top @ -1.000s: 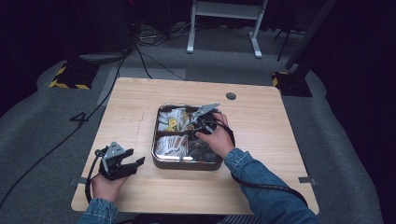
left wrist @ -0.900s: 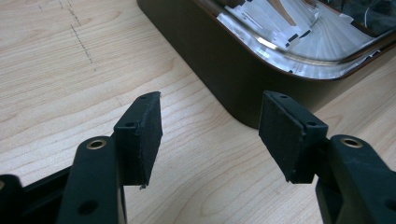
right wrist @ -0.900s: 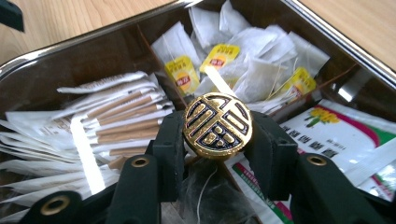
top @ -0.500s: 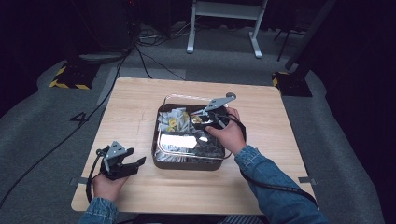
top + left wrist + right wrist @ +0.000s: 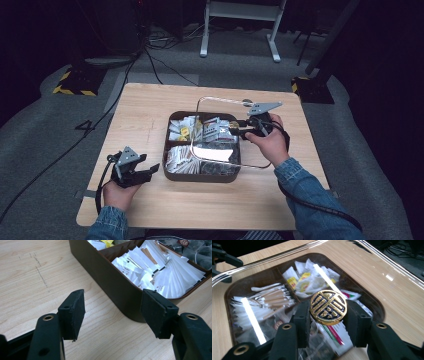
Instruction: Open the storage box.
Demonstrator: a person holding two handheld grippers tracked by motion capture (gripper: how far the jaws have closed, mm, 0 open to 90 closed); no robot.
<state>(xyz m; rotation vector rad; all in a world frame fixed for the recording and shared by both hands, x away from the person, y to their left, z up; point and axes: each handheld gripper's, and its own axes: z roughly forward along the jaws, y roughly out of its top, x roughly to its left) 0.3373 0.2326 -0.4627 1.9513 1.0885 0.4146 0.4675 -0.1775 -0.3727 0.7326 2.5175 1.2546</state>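
A brown compartment box [image 5: 200, 175] of tea bags and white sachets [image 5: 160, 272] sits at the table's middle. Above it hangs a clear lid [image 5: 215, 152], shifted toward the right and far side. My right gripper [image 5: 235, 127] is shut on the lid's round gold knob [image 5: 328, 307], which sits between its two jaws [image 5: 328, 312]. Through the lid [image 5: 387, 277] I see the box's compartments [image 5: 372, 302] below. My left gripper [image 5: 150, 169] rests on the table just left of the box, open with nothing between its jaws [image 5: 112, 307]. The box's near wall [image 5: 107, 277] lies right in front of them.
The wooden table [image 5: 150, 110] has bare room left of and behind the box. A small dark round hole [image 5: 246, 102] marks the far right part. Cables and a white stand's legs [image 5: 240, 30] lie on the floor beyond the table.
My right gripper has risen with the lid in its grip and carried it off the box toward the right. The left gripper has stayed put.
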